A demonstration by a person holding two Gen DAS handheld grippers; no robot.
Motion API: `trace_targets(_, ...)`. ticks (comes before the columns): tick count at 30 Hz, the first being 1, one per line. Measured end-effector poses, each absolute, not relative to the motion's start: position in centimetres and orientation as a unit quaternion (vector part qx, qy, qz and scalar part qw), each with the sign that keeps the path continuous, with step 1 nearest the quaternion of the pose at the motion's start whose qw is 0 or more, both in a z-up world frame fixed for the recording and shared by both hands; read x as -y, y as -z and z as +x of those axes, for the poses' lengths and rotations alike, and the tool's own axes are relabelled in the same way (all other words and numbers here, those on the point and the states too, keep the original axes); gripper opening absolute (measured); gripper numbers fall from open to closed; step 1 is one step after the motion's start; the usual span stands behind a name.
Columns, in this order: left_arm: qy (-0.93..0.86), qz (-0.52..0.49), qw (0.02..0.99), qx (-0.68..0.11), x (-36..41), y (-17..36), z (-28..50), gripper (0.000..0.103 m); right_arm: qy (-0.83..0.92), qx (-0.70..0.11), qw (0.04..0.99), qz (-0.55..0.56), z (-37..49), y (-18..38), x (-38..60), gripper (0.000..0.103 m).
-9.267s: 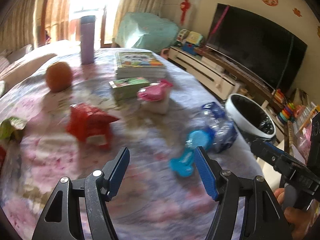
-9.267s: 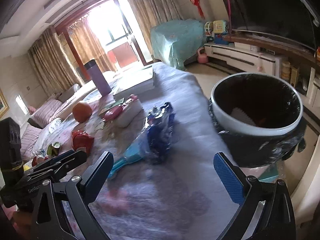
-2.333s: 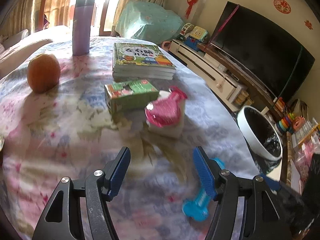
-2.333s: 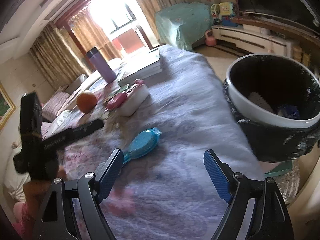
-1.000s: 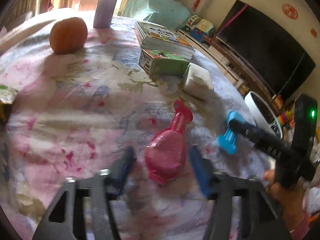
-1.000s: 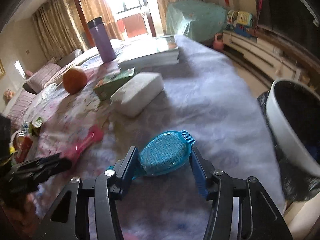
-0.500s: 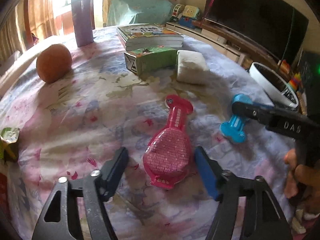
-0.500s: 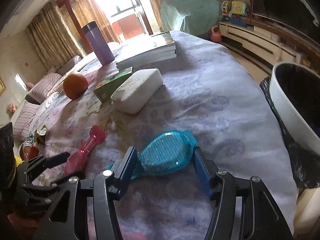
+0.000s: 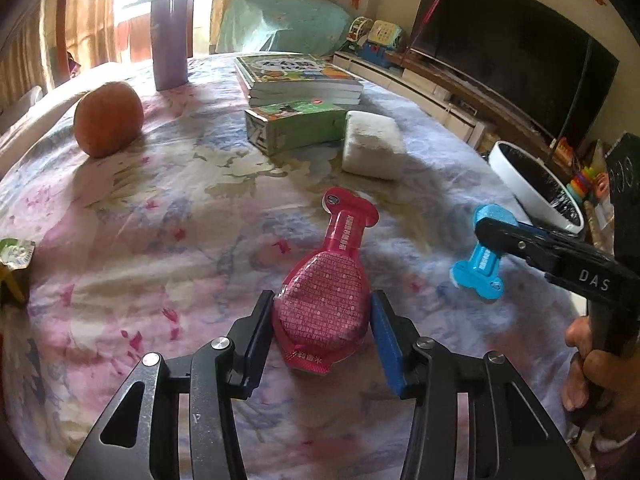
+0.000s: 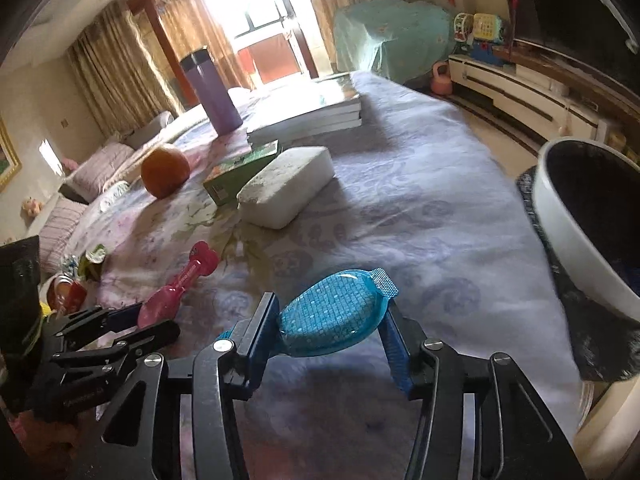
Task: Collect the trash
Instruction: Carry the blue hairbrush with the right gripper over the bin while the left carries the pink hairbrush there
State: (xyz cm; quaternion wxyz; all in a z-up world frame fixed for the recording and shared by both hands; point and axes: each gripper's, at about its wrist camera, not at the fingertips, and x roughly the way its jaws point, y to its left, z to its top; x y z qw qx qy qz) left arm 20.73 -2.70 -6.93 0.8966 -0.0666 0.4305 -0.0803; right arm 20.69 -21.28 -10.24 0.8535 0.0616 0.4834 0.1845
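Left hand-held gripper (image 9: pixel 322 322) closes on a pink bulb-shaped plastic pouch (image 9: pixel 326 296); right hand-held gripper (image 10: pixel 330 330) clamps a blue one (image 10: pixel 334 320). Grip firmly, lift level toward the white-rimmed bin (image 10: pixel 560 208).

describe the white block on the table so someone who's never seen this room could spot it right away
Start at the stack of books at the far middle of the floral-clothed table. Just in front lies a green carton, and the white foam block sits at that carton's right end. It is the only plain white, unprinted slab there, thick with rounded corners and a slightly grubby top.
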Motion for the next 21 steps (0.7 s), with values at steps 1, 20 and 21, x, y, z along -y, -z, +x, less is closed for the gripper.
trace_targets(1,0.085,-0.071,0.896,-0.430,2.9,6.8,20.7,0.046,-0.183,-0.479,0.856,0.066,20.5,9.9,21.7,0.051)
trace_targets(20,0.141,-0.064,0.896,-0.415,9.0,4.6,21.1,0.046,-0.137,-0.438,0.881,0.114,18.4,6.6,29.1,0.051)
trace_targets(21,0.143,-0.063,0.896,-0.415,9.4,4.5,21.2,0.046,-0.136,-0.436,0.882,0.116,18.3,6.4,29.5,0.051)
